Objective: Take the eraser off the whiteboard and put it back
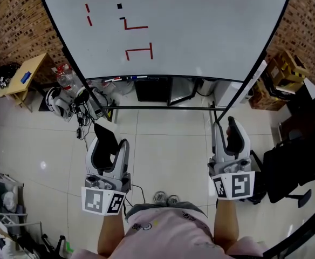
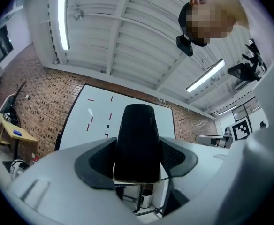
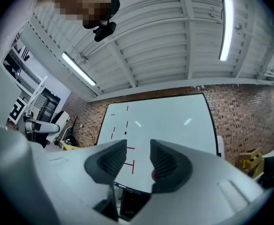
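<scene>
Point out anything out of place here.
The eraser is off the whiteboard. It stands upright, clamped in the left tool, out over the floor short of the board. The right tool is open and empty. Nothing else stands out.

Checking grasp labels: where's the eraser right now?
The eraser is clamped between the jaws of the left tool, at the head view's lower left. It is off the whiteboard, which stands ahead of it.
</scene>
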